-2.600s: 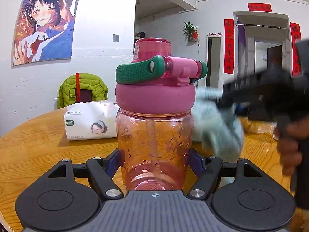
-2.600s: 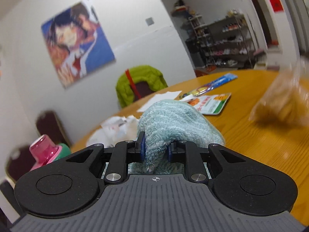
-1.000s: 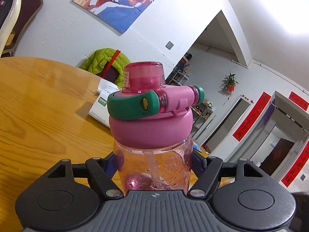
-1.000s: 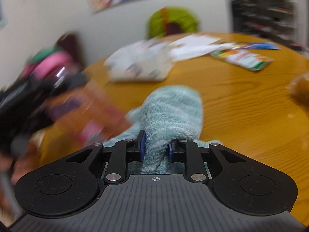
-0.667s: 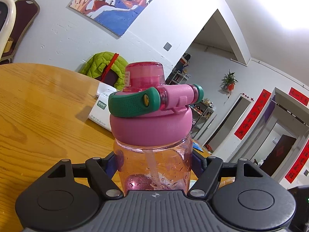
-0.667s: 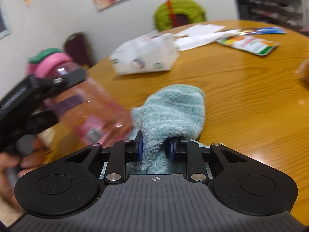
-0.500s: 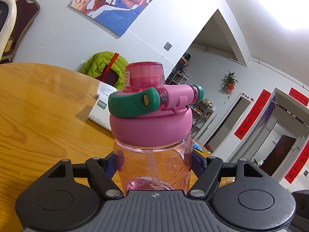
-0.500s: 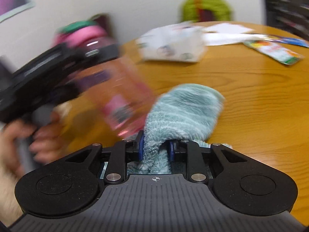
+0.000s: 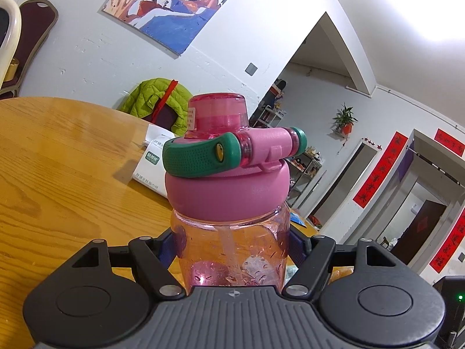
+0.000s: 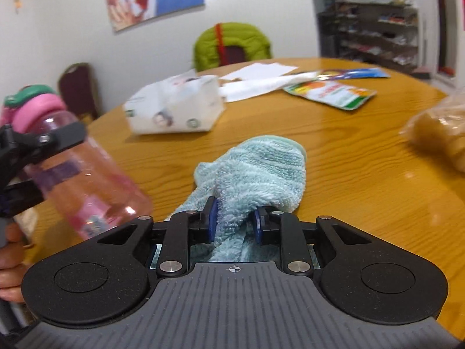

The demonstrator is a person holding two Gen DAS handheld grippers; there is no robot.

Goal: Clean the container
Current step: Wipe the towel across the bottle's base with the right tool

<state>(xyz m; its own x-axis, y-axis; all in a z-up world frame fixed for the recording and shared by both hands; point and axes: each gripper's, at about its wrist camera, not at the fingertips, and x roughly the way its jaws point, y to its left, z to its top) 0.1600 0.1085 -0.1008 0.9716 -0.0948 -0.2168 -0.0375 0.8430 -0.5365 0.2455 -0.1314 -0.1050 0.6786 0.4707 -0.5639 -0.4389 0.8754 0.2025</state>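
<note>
Left gripper (image 9: pixel 232 241) fingers clamped on pink bottle (image 10: pixel 84 180), held tilted above the desk (image 10: pixel 363 180), base toward the teal cloth (image 10: pixel 255 168) pinched in right gripper (image 10: pixel 234 222) fingers; bottle lies just left of cloth, not touching

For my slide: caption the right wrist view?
Right gripper pinches teal cloth beside tilted pink bottle.

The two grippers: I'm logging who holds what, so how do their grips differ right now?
The left gripper is clamped on the pink bottle, jaws wide around its rigid clear body; the right gripper pinches the teal cloth, jaws narrow on soft, bunched fabric. The bottle is held tilted above the table; the cloth droops forward over it. Both are shut on something.
</note>
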